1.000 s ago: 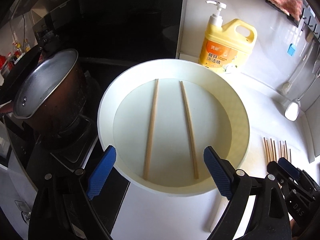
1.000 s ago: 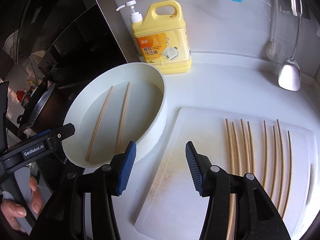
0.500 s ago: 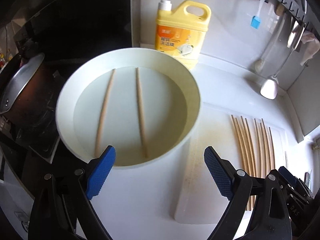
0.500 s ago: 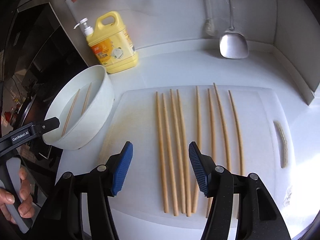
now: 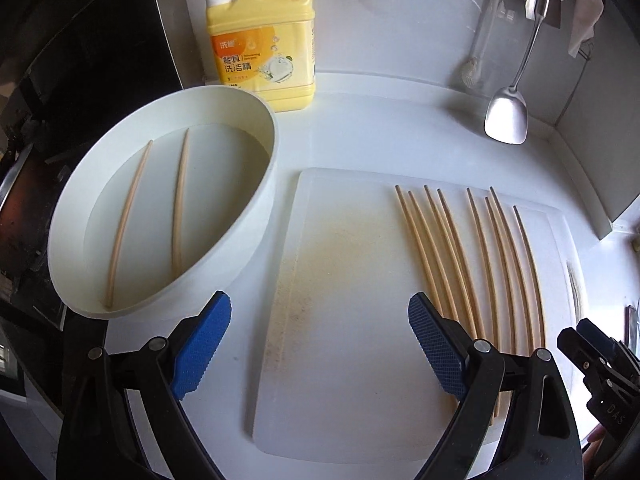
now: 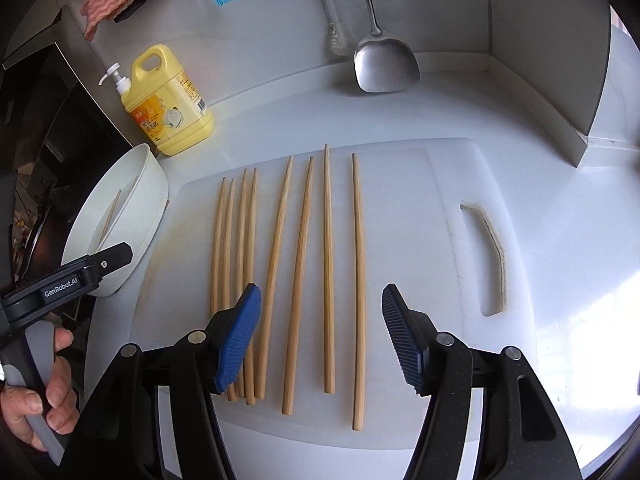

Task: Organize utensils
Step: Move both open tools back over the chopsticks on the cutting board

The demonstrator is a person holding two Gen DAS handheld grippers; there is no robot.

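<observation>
Eight bamboo chopsticks [image 6: 296,280] laid out side by side on the white cutting board [image 6: 420,200], two more sitting in the white basin [image 5: 264,184] just off the board's left edge, next to the yellow dish soap jug [image 5: 264,40]. Right gripper [image 6: 320,336] hovering over the near ends of the middle sticks, jaws apart and just been opening wider, nothing clamped, though several sticks lie in the gap below. Left gripper [image 5: 320,344] also spread wide and empty, over the bare stained part of the board. Main worry from here: four leftmost sticks packed nearly touching, so closing down could pinch two or three at once or scissor one sideways. Thin round sticks probably roll off flat pads too. Could also nudge neighbours out of line while coming down.
</observation>
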